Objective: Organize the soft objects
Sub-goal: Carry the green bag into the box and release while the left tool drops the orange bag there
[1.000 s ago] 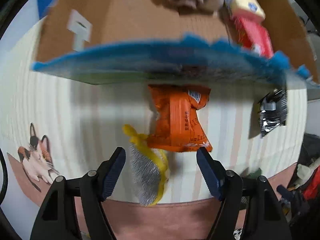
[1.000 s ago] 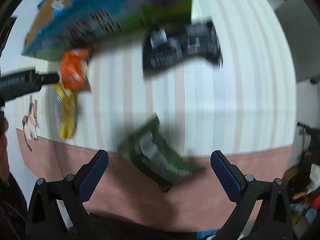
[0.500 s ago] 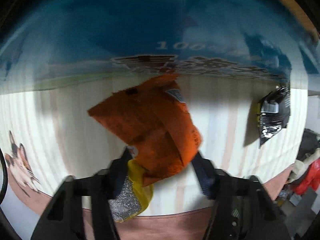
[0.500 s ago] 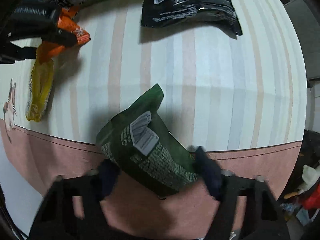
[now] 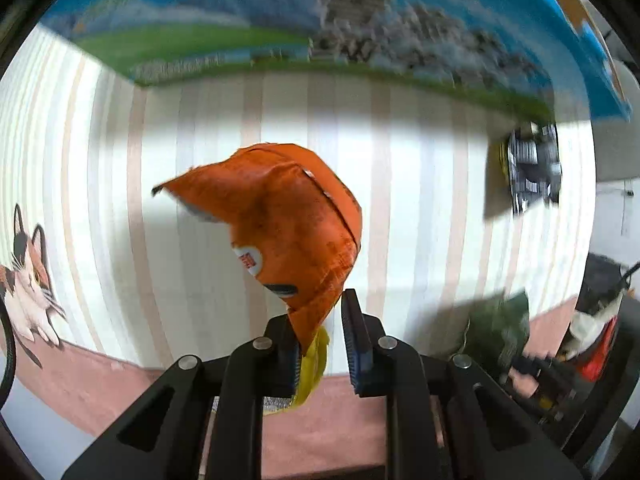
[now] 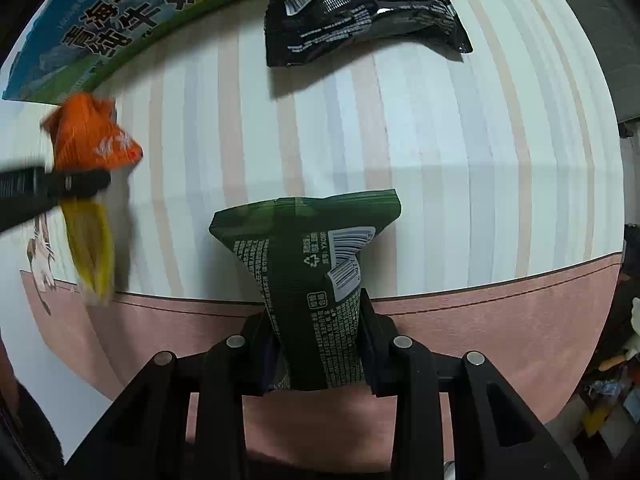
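Observation:
My left gripper (image 5: 320,336) is shut on an orange snack packet (image 5: 280,220) and holds it above the striped tablecloth; the packet also shows in the right wrist view (image 6: 90,140). A yellow packet (image 5: 310,368) lies under it, also in the right wrist view (image 6: 92,252). My right gripper (image 6: 318,340) is shut on a dark green snack packet (image 6: 312,276), lifted over the table's front edge. It shows blurred in the left wrist view (image 5: 496,328). A black packet (image 6: 360,8) lies farther back, also in the left wrist view (image 5: 532,168).
A cardboard box with a blue and green printed side (image 5: 320,20) stands at the back of the table, also in the right wrist view (image 6: 120,20). The cloth has a pink border (image 6: 480,320) and a cat print (image 5: 28,280). Clutter sits beyond the table's right edge (image 5: 592,340).
Both grippers have closed from open. The left one took the orange packet and lifted it; the right one took the green packet and lifted it.

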A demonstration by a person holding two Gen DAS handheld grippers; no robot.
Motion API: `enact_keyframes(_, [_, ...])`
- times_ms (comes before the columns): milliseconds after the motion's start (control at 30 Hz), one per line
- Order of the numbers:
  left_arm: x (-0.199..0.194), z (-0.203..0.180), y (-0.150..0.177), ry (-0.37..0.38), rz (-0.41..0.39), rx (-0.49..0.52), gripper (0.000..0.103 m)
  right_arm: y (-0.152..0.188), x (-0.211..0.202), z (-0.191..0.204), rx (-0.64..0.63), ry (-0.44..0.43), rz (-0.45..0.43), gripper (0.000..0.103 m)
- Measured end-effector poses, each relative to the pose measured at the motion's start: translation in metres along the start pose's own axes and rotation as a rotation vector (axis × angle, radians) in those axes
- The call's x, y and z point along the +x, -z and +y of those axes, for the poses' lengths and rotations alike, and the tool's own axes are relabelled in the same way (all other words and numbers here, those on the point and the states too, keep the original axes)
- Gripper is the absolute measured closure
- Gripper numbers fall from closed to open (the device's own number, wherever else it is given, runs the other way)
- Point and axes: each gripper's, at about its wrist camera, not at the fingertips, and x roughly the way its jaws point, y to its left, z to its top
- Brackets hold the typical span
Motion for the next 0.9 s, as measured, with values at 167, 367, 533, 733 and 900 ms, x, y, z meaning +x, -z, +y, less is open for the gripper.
enact_keyframes(167, [0.001,0.011,0.016,0.071,0.013,-0.021,0.083,-0.015,-0.011,0.008,-0.004,-0.012,0.004,0.067])
enact_keyframes(367, [-0.037,0.057,0.022,0.214,-0.037,-0.157,0.068,-0.025,-0.017,0.002,0.044,-0.071,0.009,0.047])
enact_keyframes(533, [-0.059,0.074,-0.006,0.206,-0.064,-0.253,0.045,-0.032,-0.021,-0.008,0.074,-0.102,0.009,0.043])
enact_keyframes(733, [-0.017,0.068,-0.035,0.248,0.048,-0.381,0.044,-0.036,-0.018,-0.01,0.079,-0.098,0.005,0.043])
enact_keyframes(900, [-0.011,0.058,-0.045,0.162,0.03,-0.36,0.052,-0.035,-0.006,-0.007,0.089,-0.039,0.003,0.045])
